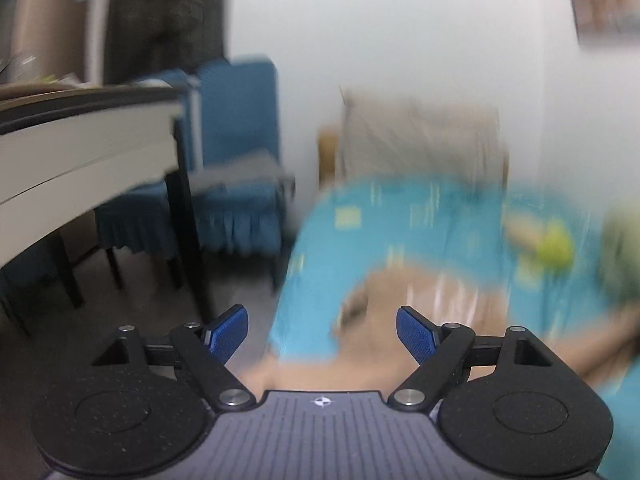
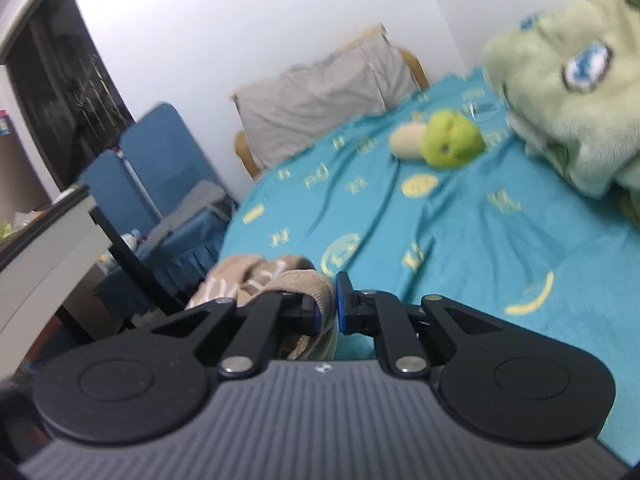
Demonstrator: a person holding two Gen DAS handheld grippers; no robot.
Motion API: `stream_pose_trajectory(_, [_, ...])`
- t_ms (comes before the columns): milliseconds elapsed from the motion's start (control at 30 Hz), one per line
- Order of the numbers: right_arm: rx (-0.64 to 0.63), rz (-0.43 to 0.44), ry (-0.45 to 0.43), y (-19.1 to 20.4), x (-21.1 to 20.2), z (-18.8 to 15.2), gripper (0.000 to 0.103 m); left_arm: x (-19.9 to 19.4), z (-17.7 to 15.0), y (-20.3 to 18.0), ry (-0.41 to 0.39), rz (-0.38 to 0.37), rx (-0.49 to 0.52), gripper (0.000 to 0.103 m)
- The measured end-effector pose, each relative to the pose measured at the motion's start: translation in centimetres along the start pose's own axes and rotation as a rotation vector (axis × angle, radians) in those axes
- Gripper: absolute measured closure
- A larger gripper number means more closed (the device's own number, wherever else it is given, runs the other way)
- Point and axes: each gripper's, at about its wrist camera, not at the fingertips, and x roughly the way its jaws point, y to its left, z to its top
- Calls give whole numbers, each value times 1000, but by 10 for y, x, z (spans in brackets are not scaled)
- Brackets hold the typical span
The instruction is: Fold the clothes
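At the far left a white counter [image 2: 44, 256] and blue chairs [image 2: 160, 168] stand beside the bed [image 2: 460, 240], which wears a teal patterned sheet. The left claw [image 1: 322, 334] is spread wide with nothing between its blue pads, hovering over a blurred tan garment [image 1: 400, 312] at the bed's near edge. The right claw [image 2: 328, 306] is pressed together, pinching a ribbed edge of that tan garment [image 2: 260, 280], which bunches to the claw's left. Further right lie a green plush toy [image 2: 452, 140] and a pale green fleece [image 2: 568, 92]. This looks like the start of the fold: one edge is held, and the next move probably calls for the left claw to take a matching edge so the cloth can be spread flat
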Motion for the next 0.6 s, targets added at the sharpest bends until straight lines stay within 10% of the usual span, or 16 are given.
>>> stream_pose_trajectory(133, [21, 36, 55, -2, 6, -3, 92, 2, 4, 0, 63, -135, 19, 17])
stream_pose_trajectory(267, [14, 82, 60, 5, 2, -2, 92, 16, -28, -54, 223, -276, 385, 23])
stream_pose_trajectory(467, [62, 76, 56, -7, -2, 5, 92, 21, -117, -102, 286, -211, 1028, 29])
stream_pose_trajectory(600, [70, 59, 58, -11, 1, 6, 92, 41, -126, -89, 302, -62, 1099, 62])
